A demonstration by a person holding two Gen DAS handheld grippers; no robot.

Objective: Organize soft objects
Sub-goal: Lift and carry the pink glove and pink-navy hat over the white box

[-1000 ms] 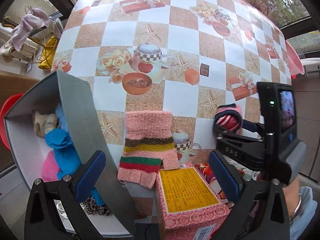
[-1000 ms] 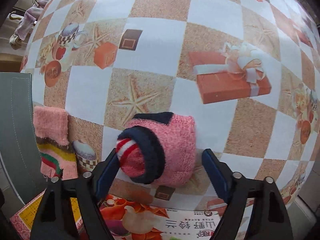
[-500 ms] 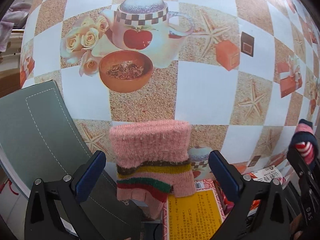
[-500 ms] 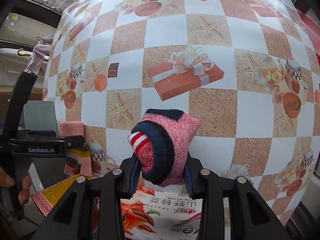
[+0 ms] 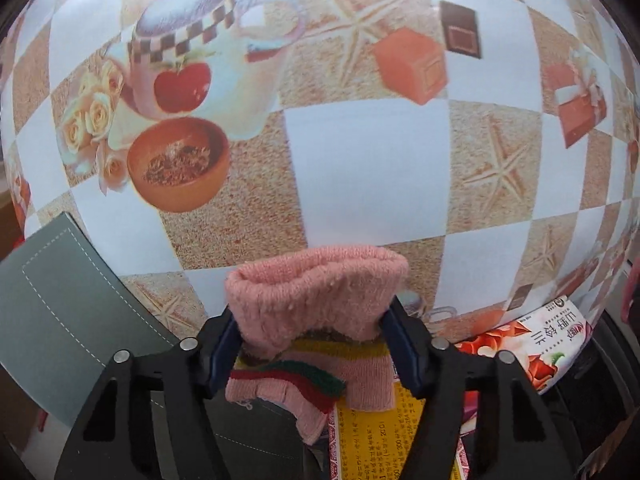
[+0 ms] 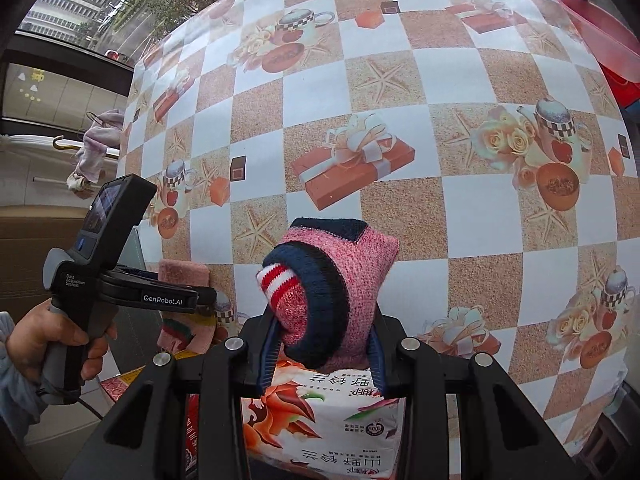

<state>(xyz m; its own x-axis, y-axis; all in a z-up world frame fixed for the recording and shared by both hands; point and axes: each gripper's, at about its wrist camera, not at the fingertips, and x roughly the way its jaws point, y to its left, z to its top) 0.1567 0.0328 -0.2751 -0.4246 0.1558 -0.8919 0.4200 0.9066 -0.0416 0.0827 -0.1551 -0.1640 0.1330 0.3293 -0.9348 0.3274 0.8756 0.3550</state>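
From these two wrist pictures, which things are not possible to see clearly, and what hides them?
- Inside of the grey box: left wrist view shows only its outer wall; contents hidden.
- Lower end of the striped pink sock: covered by the left claw.
- Yellow-labelled package: cut off by the bottom edge; print too small.
- Underside of the rolled pink sock: right wrist view, hidden by the right claw.

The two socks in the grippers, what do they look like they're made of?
Pink striped sock: fuzzy, matte knit, likely wool or acrylic; loose fibres stand off its cuff. Rolled pink and navy sock: tighter, flatter ribbed knit, probably cotton blend; individual stitches show.
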